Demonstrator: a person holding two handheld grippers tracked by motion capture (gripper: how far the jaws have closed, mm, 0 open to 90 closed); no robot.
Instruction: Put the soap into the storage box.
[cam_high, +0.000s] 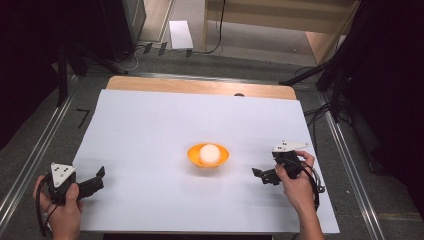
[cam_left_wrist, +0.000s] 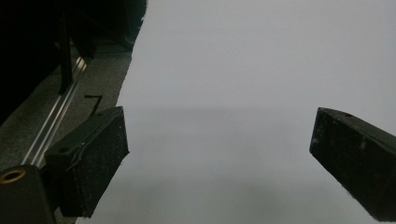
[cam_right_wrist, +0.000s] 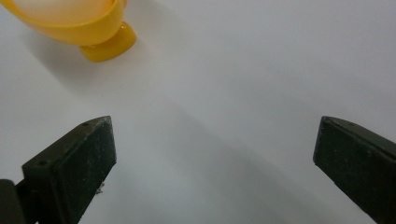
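An orange bowl sits near the middle of the white sheet, and a white ball rests inside it. My left gripper is at the sheet's front left corner, held in a hand, open and with nothing in it. My right gripper is to the right of the bowl, a short way off, and is open and empty too. In the right gripper view the bowl with its foot is at the upper left, beyond the wide-apart jaws. The left gripper view has bare sheet between its jaws.
The sheet covers a wooden table whose far edge shows. Metal rails run along both sides on the grey floor. Dark stands and cables are at the far right, and a white box lies on the floor beyond.
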